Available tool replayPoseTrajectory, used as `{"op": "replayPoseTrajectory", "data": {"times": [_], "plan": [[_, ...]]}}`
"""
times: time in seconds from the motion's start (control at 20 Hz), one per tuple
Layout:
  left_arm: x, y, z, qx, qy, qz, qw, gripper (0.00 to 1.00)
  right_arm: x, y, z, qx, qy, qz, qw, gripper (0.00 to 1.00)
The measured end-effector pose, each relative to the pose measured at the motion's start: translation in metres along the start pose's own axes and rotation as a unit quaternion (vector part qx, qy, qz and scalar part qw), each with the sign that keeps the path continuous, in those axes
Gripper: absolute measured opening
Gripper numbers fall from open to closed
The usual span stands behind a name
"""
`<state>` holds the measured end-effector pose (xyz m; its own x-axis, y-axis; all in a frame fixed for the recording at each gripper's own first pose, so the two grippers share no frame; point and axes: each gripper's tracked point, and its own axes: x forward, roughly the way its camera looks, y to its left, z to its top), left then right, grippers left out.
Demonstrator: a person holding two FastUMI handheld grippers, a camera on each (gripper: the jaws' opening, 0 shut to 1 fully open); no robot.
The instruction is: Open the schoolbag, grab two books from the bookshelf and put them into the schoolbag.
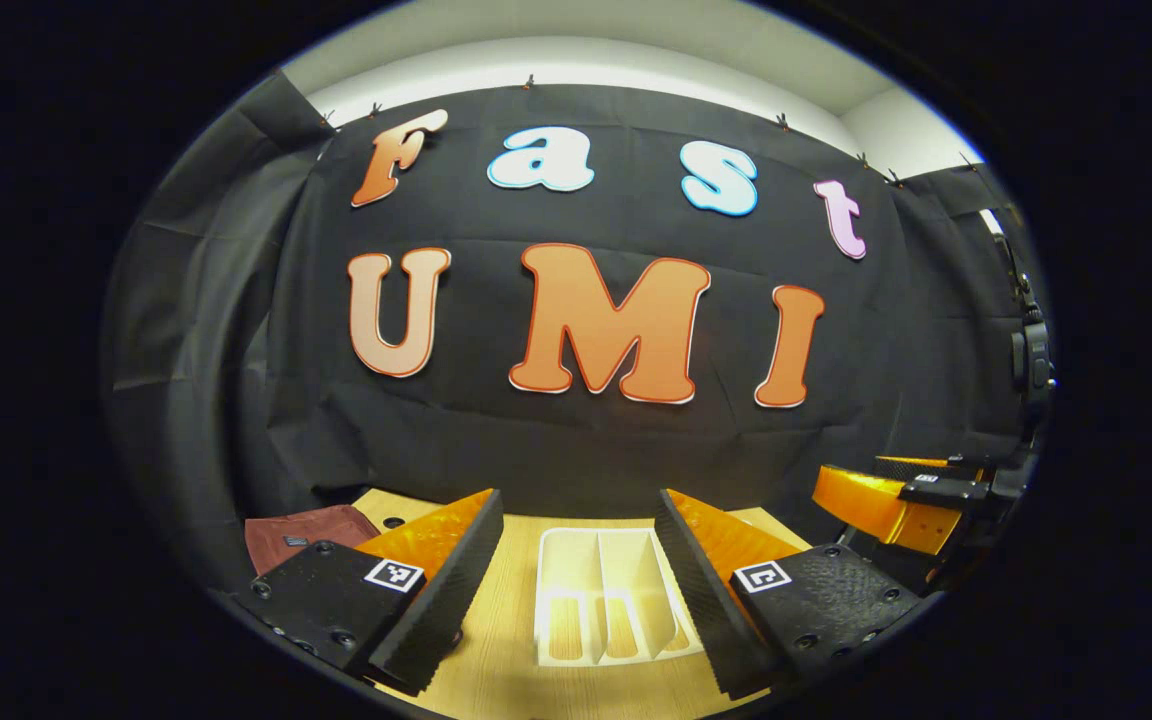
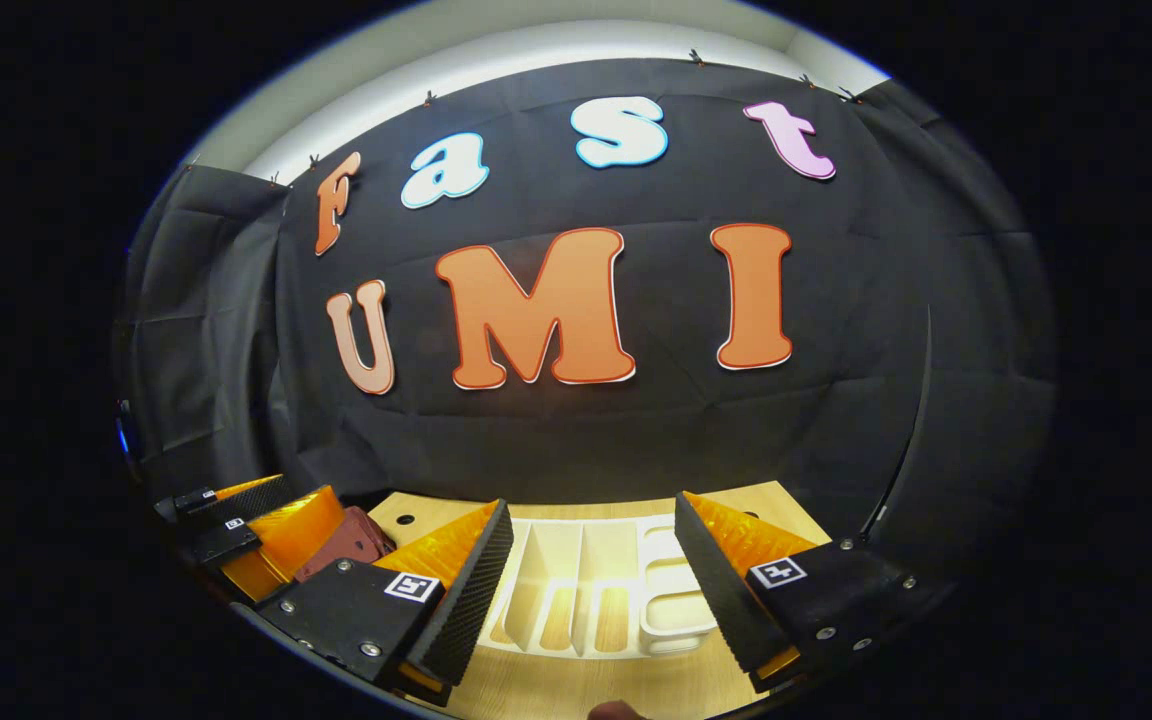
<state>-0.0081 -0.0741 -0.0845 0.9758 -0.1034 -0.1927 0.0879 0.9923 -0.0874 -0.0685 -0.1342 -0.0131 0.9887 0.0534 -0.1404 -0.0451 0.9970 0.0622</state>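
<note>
Two forward-facing gripper cameras, held low over a wooden table (image 1: 496,640).
Both face the booth wall; each frames the white bookshelf (image 1: 606,600) between its 2 fingers; the schoolbag (image 1: 301,532) lies beyond the left finger.

wooden table (image 1: 506,640), black cloth wall (image 1: 596,440)

Each claw (image 1: 576,590) carries square coded tags and screws.

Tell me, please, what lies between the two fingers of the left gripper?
In the left gripper view, the open left gripper frames a white bookshelf with upright dividers, standing on the wooden table. Its slots look empty; table wood shows through them.
</note>
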Motion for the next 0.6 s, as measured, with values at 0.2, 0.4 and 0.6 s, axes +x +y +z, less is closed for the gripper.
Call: {"op": "replayPoseTrajectory", "data": {"times": [0.2, 0.4, 0.6], "plan": [[-0.012, 0.001, 0.017, -0.003, -0.056, 0.005, 0.998, 0.94, -0.004, 0.011, -0.013, 0.000, 0.006, -0.001, 1.000, 0.97], [-0.011, 0.007, 0.033, -0.007, -0.089, -0.006, 0.996, 0.94, 0.000, 0.017, -0.008, 0.000, -0.005, -0.006, 1.000, 0.97], [-0.007, 0.015, 0.030, 0.006, -0.087, 0.004, 0.996, 0.94, 0.001, 0.021, -0.002, -0.017, -0.023, -0.015, 0.999, 0.97]]}}
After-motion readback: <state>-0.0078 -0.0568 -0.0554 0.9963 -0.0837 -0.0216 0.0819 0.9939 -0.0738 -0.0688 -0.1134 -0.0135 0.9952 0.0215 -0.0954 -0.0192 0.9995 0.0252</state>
